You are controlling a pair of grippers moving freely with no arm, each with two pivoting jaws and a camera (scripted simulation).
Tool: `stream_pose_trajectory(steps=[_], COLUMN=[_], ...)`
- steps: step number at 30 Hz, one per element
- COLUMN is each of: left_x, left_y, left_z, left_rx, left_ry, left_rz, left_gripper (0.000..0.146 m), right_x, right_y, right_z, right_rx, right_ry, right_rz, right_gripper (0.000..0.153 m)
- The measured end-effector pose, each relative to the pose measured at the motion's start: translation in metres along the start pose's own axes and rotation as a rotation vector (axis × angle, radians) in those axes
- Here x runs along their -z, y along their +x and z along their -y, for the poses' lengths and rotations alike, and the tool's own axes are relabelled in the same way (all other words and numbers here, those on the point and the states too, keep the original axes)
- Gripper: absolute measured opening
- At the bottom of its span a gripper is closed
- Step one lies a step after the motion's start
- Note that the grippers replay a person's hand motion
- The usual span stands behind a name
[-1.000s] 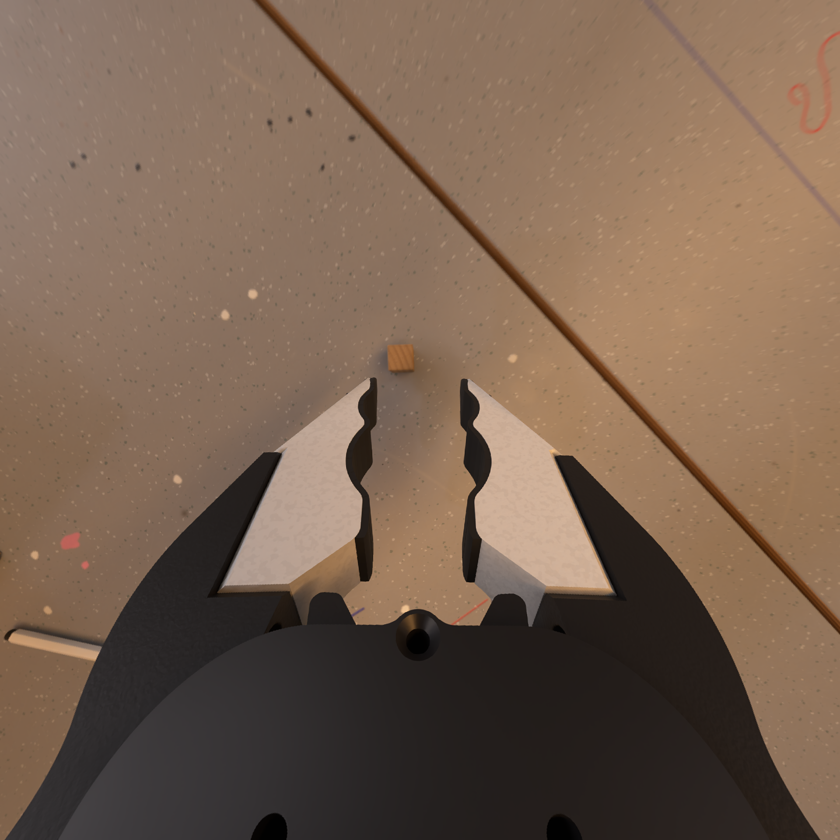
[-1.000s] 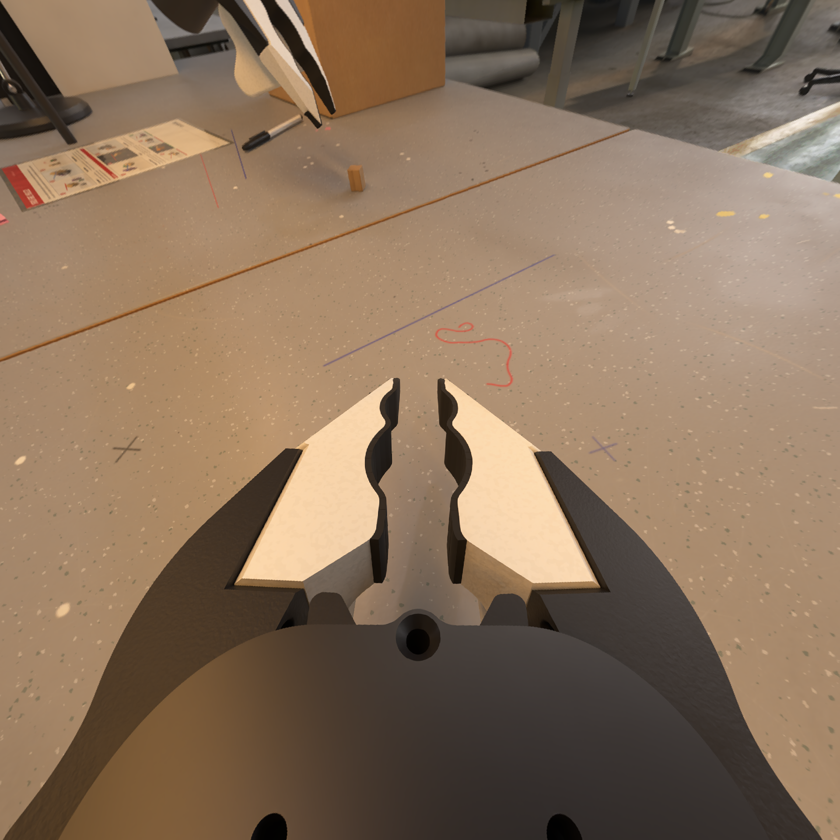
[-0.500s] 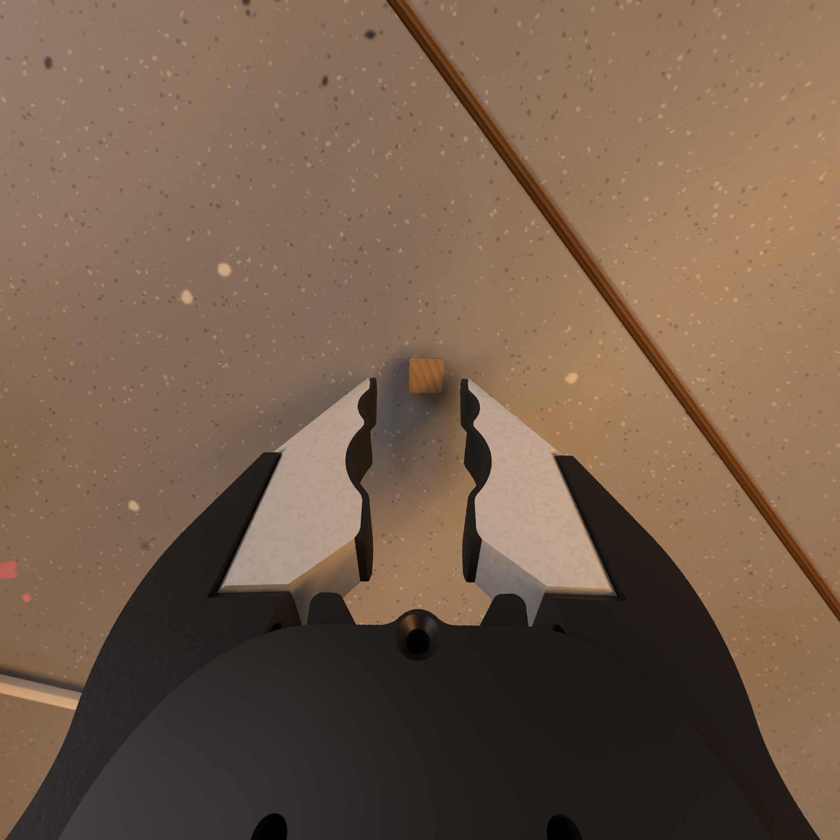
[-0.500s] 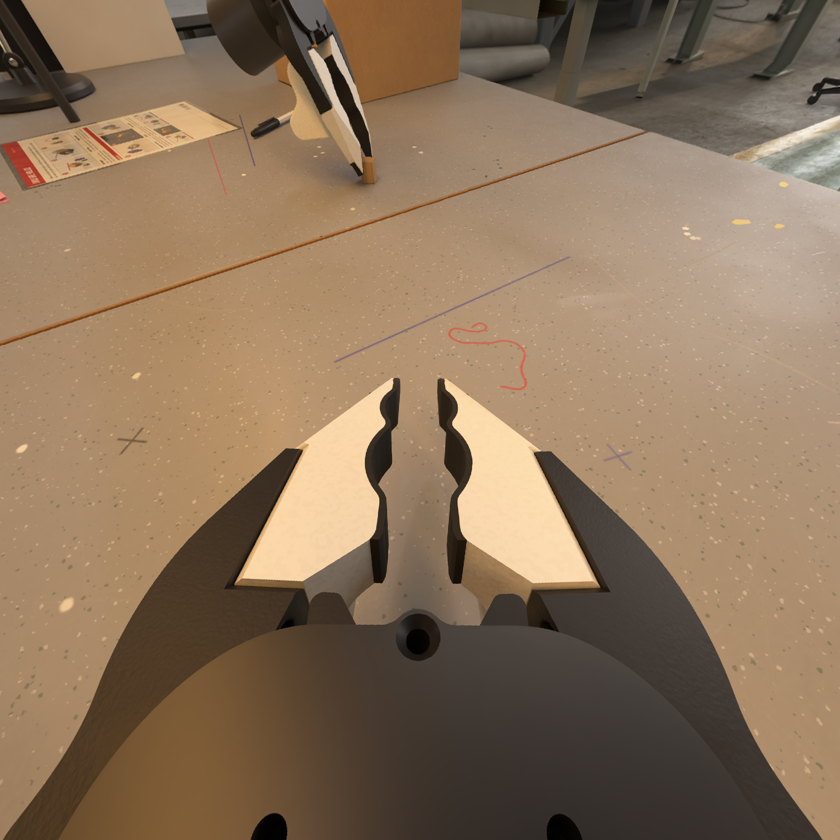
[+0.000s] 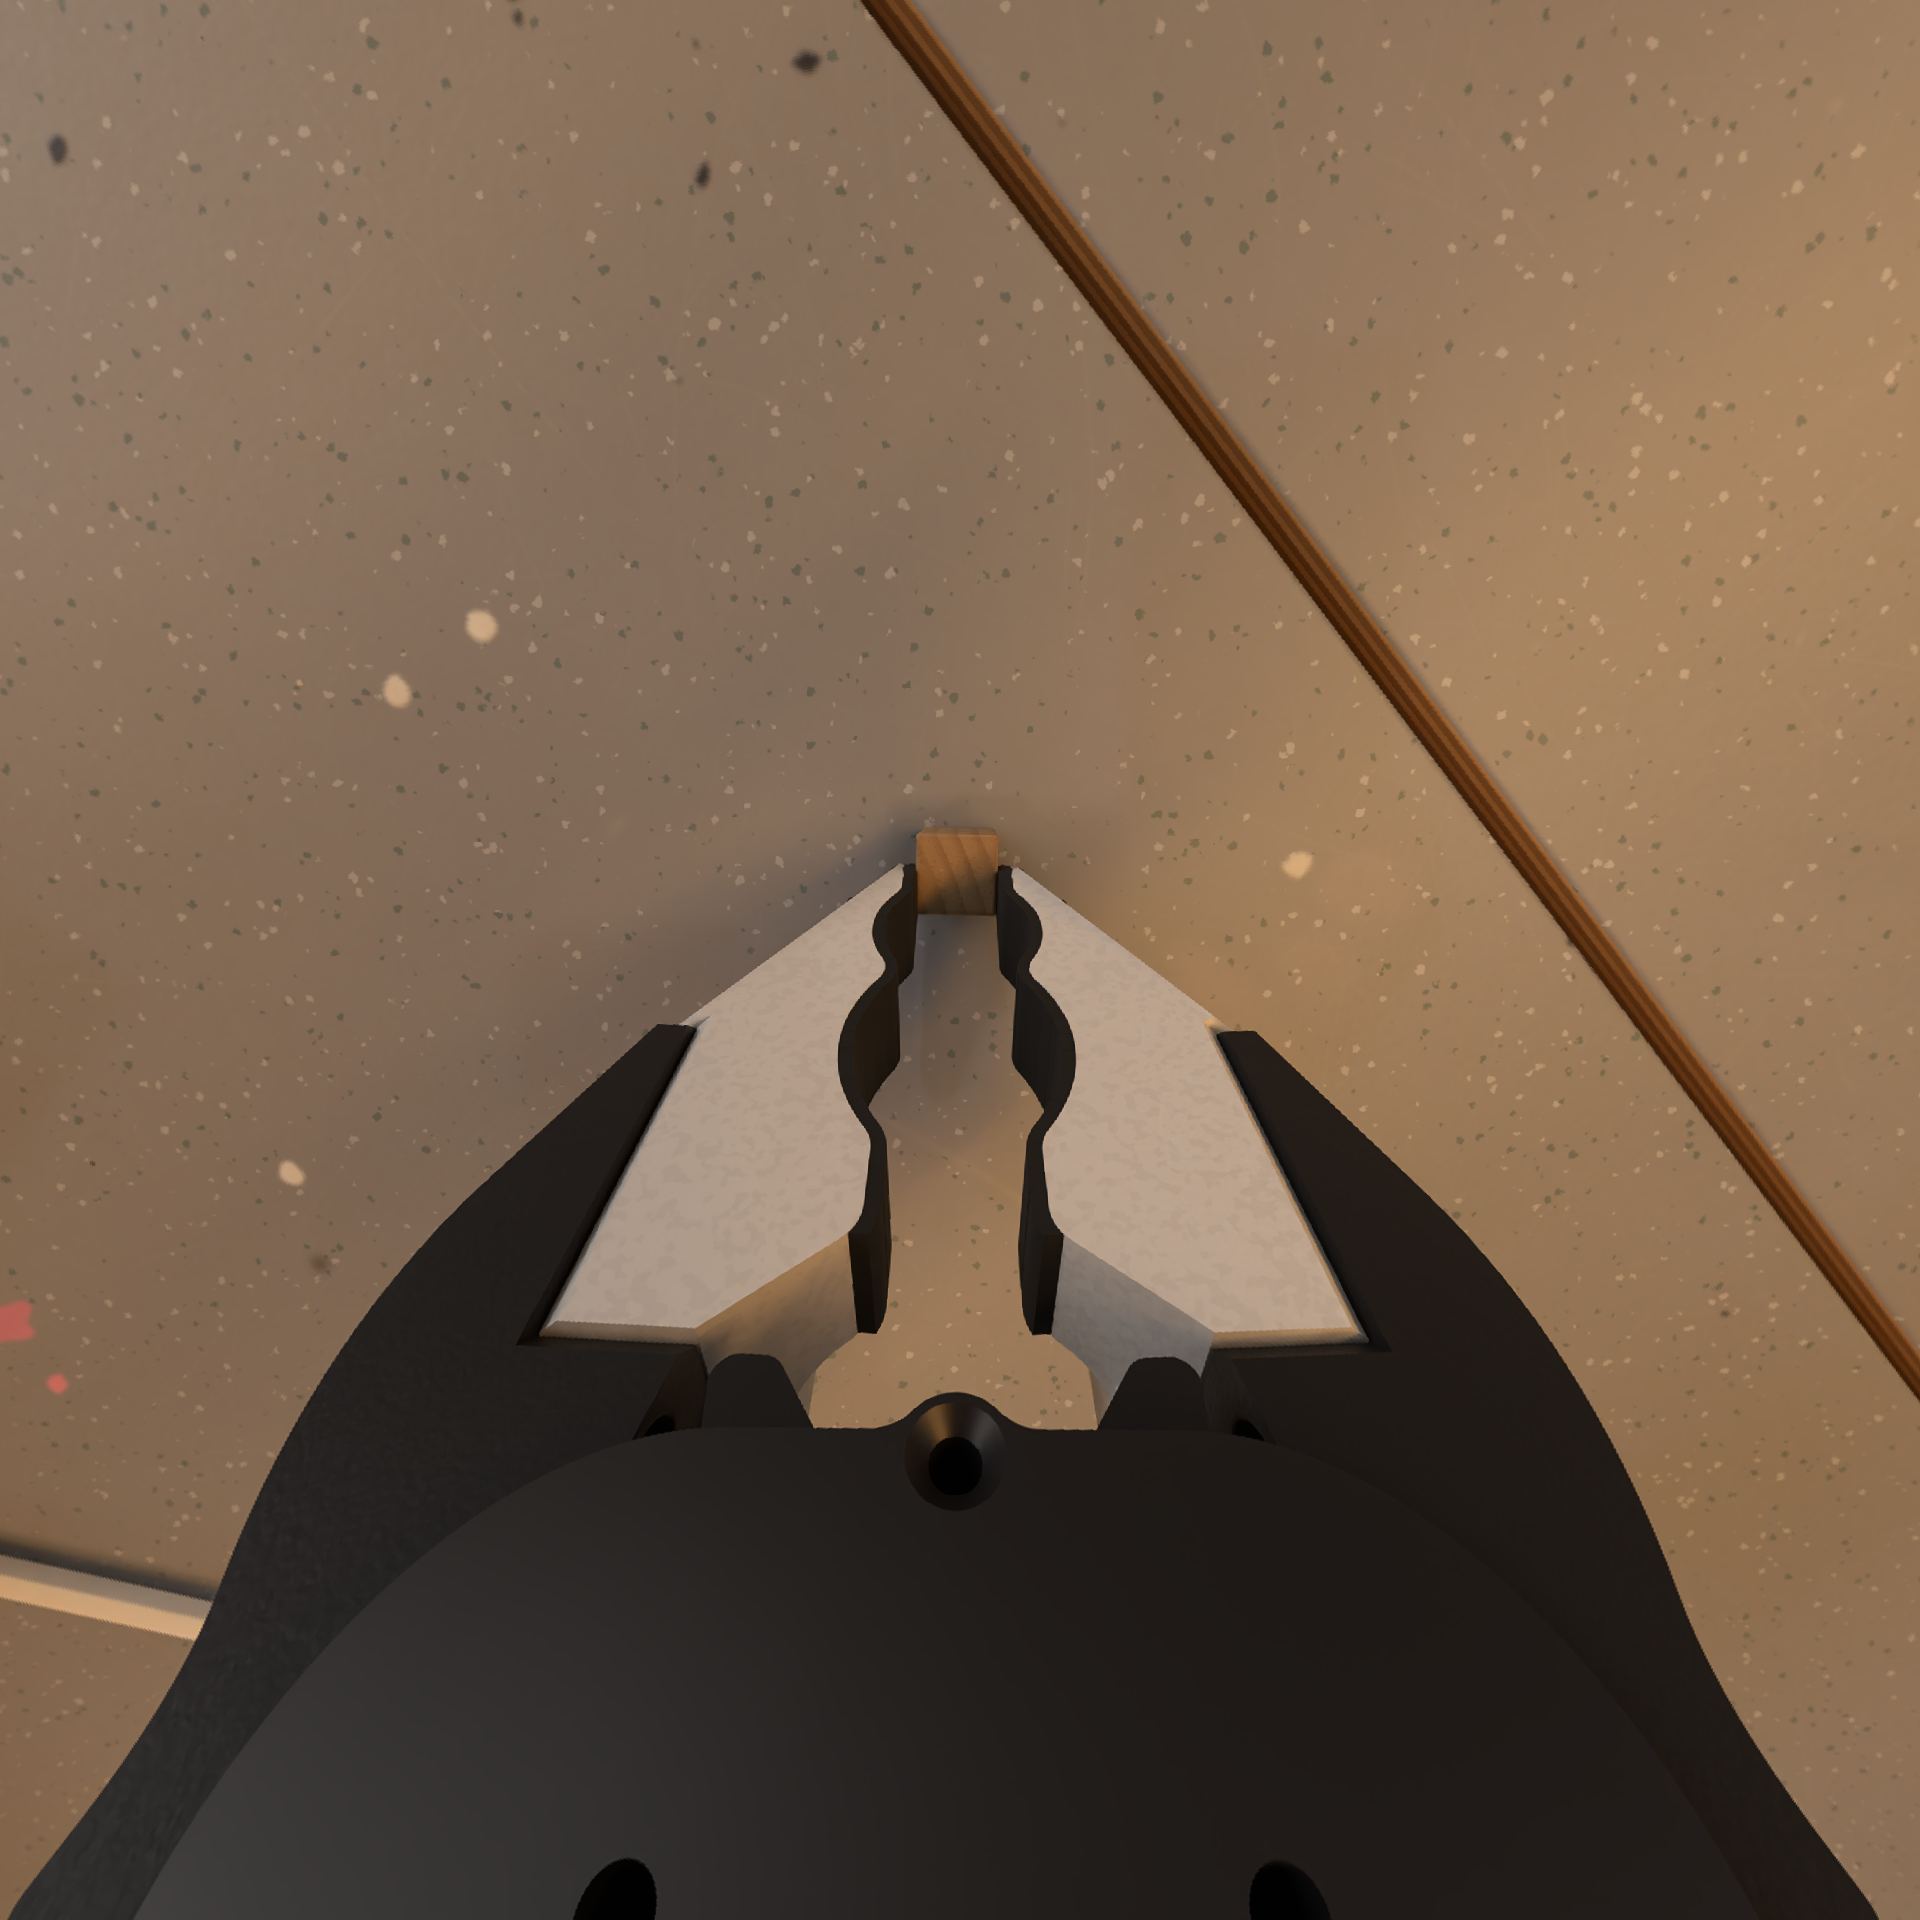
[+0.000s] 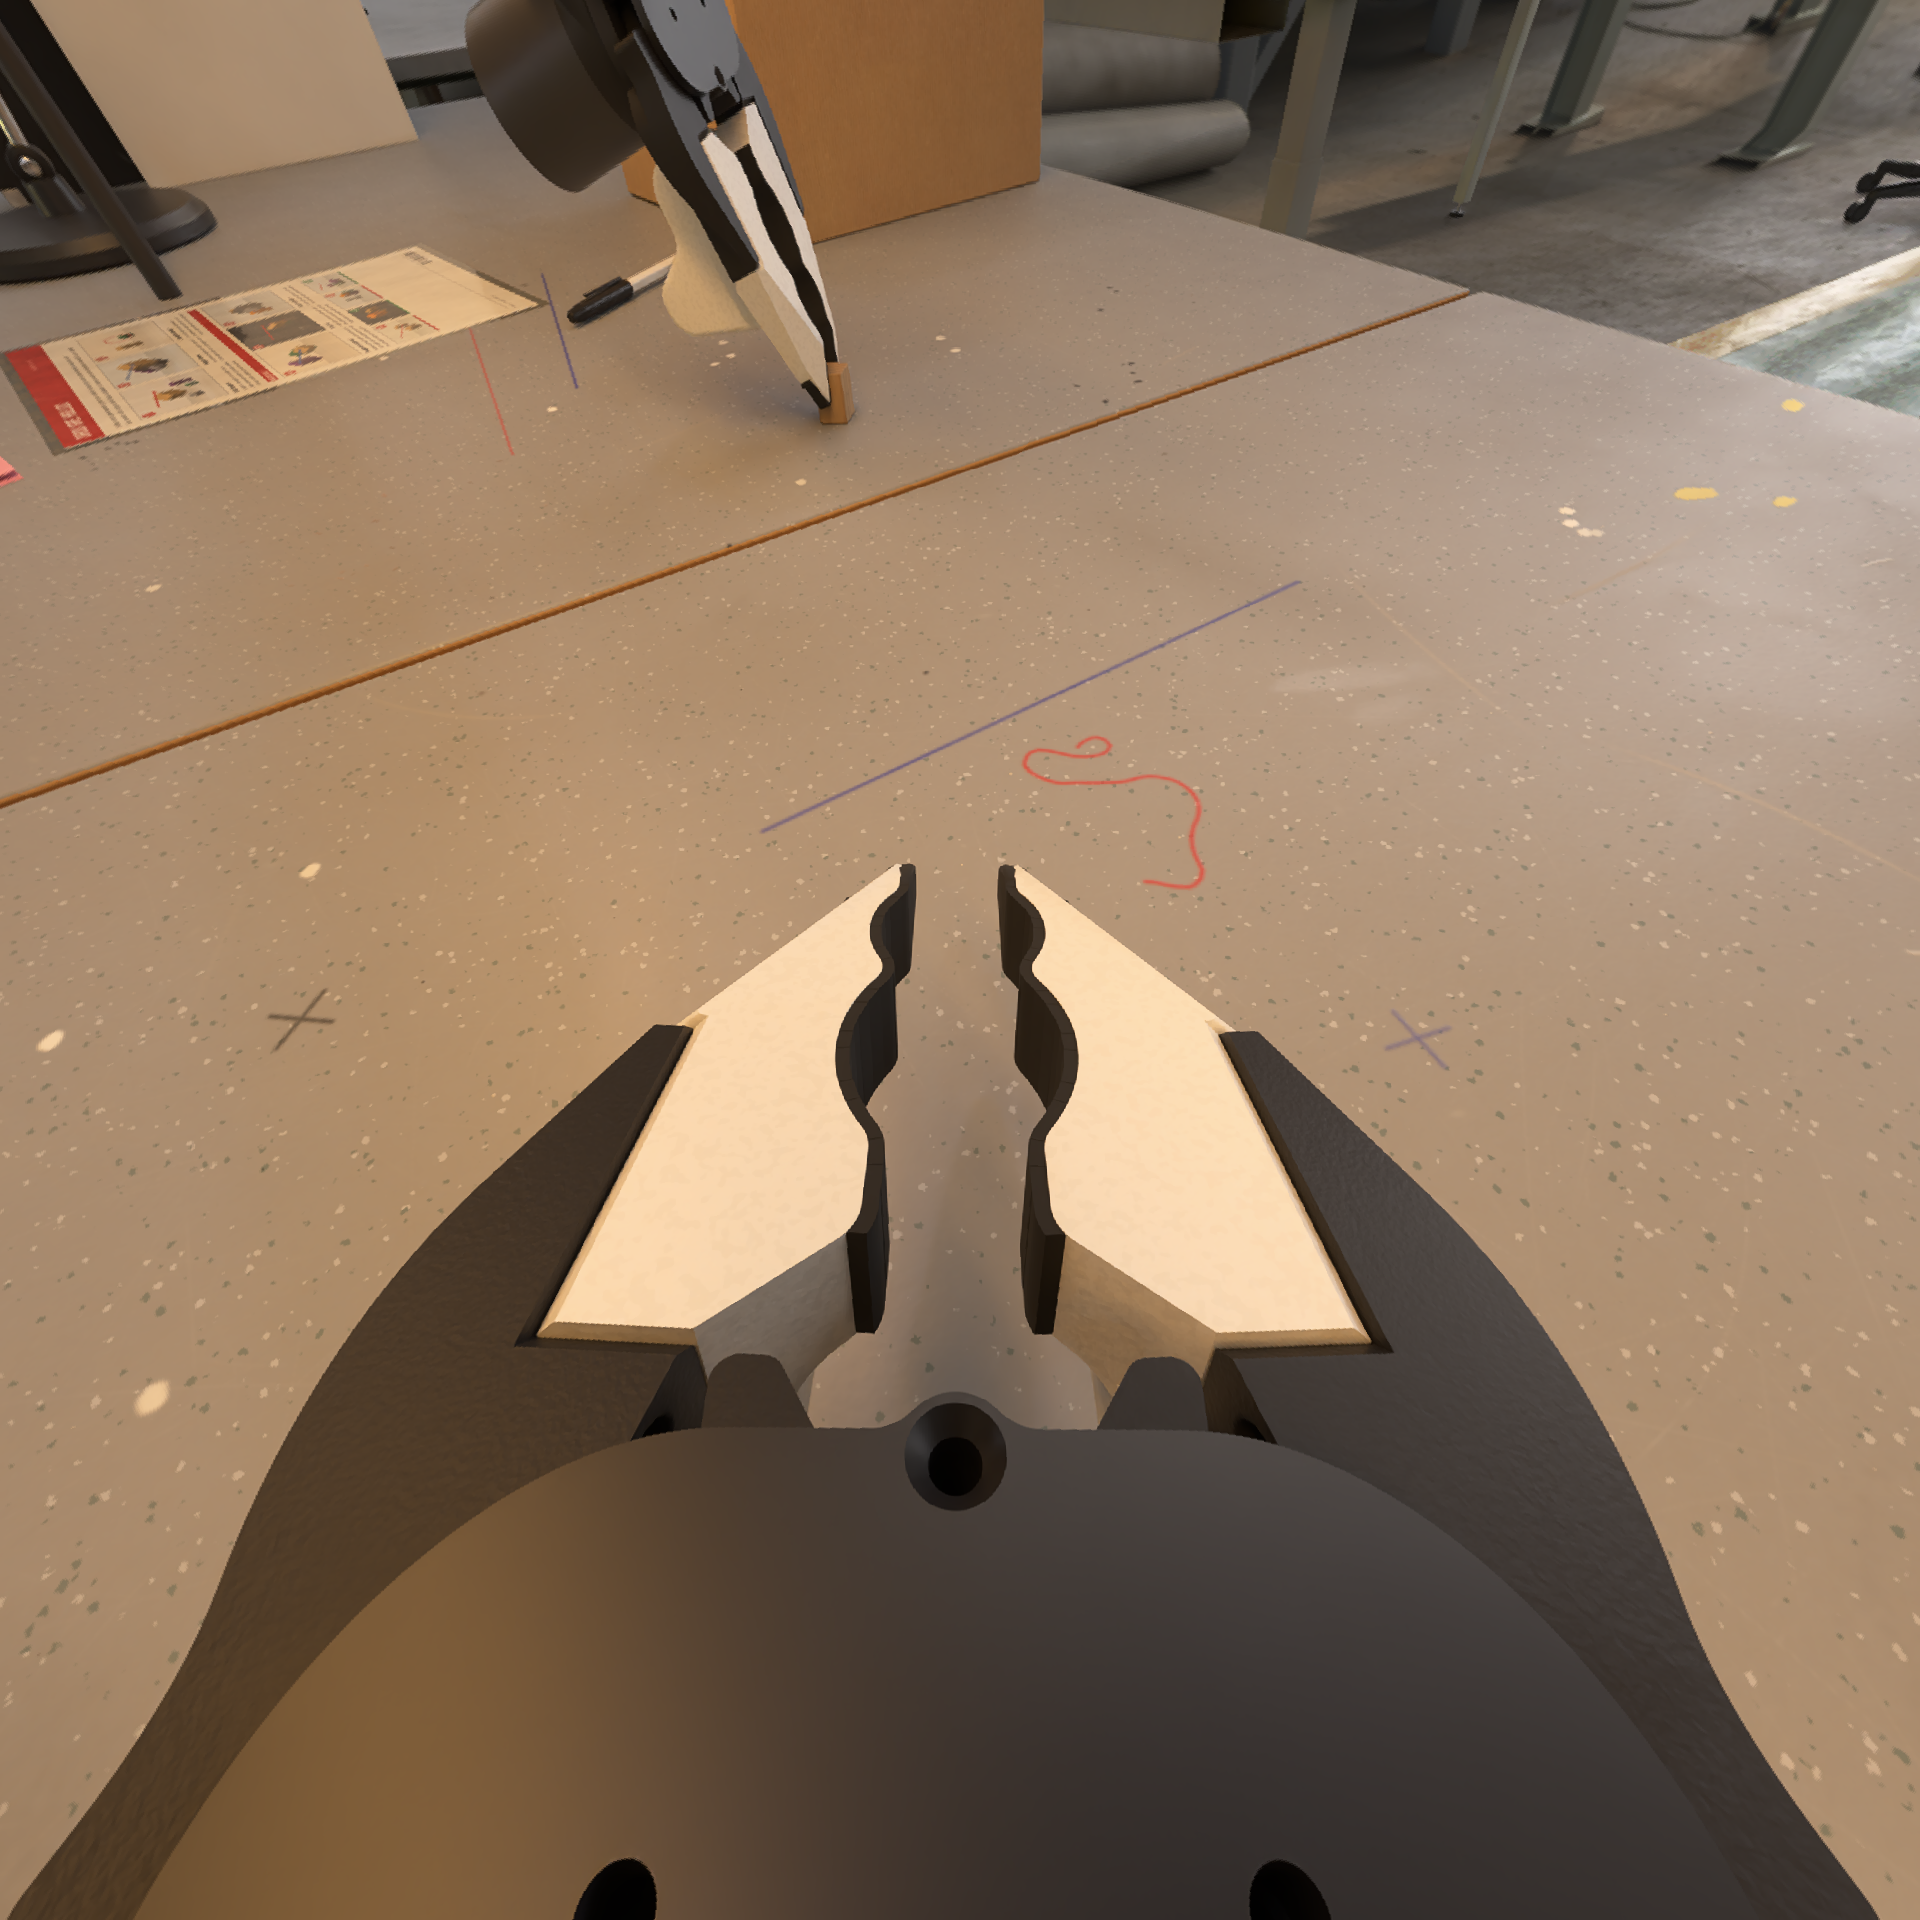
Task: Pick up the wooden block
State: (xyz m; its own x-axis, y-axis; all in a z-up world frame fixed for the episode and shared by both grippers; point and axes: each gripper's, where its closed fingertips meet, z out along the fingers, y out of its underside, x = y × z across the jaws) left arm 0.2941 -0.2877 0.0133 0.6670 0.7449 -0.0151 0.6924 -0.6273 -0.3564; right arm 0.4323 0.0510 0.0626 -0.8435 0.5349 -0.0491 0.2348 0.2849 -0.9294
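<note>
My right gripper point(image 6: 956, 883) hovers low over the speckled table point(image 6: 1455, 1143), fingers parted by a narrow gap, nothing between them. Just ahead on the surface: a red squiggle point(image 6: 1132, 800) and a thin blue line point(image 6: 1029, 707); small pen crosses to either side.

My left gripper point(image 5: 956, 883) points down at the table, fingers closed in on the wooden block point(image 5: 957, 871); both tips touch its sides. Half a second ago the fingers stood wider and the block sat just beyond the tips; now it is between them. The block rests on the table, near the brown seam point(image 5: 1351, 613).

The right wrist view alone gives the side look: left gripper point(image 6: 821, 390) tilted steeply, tips down at the table, block point(image 6: 837, 395) upright at their end, base on the surface. Whether it is lifted at all, I cannot tell.

Farther off, only in that view: a black marker point(image 6: 613, 294), a printed sheet point(image 6: 260, 343), a cardboard box point(image 6: 914, 104) whose contents are hidden, a dark stand base point(image 6: 94, 229).
</note>
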Motion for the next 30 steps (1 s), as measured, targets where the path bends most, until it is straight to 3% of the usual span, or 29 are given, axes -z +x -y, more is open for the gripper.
stream_pose_trajectory(steps=[6, 12, 15, 18, 21, 24, 27, 30], left_x=[0.012, 0.082, 0.124, 0.144, 0.131, 0.085, 0.038, 0.016], left_y=[-0.007, 0.004, 0.051, 0.145, 0.234, 0.299, 0.341, 0.361], left_z=[-0.001, 0.027, 0.051, 0.062, 0.062, 0.055, 0.037, 0.034], left_rx=[-0.024, -0.043, -0.145, -0.313, -0.474, -0.551, -0.552, -0.581], left_ry=[-0.005, 0.212, 0.372, 0.446, 0.444, 0.394, 0.209, 0.168], left_rz=[0.047, 0.112, 0.077, -0.129, -0.228, -0.297, -0.421, -0.395], left_gripper=[0.014, 0.014, 0.014, 0.014, 0.014, 0.014, 0.014, 0.014], right_x=[0.001, 0.006, 0.012, 0.018, 0.024, 0.025, 0.022, 0.015], right_y=[0.000, -0.002, -0.003, -0.003, -0.002, 0.004, 0.008, 0.006], right_z=[0.000, 0.007, 0.016, 0.024, 0.029, 0.025, 0.017, 0.008], right_rx=[0.011, 0.020, 0.036, 0.048, 0.049, 0.047, 0.014, -0.003], right_ry=[-0.006, 0.012, 0.038, 0.066, 0.088, 0.064, 0.030, -0.011], right_rz=[-0.007, -0.015, -0.026, -0.041, -0.045, -0.068, -0.071, -0.062], right_gripper=[0.016, 0.015, 0.015, 0.015, 0.015, 0.016, 0.016, 0.017])
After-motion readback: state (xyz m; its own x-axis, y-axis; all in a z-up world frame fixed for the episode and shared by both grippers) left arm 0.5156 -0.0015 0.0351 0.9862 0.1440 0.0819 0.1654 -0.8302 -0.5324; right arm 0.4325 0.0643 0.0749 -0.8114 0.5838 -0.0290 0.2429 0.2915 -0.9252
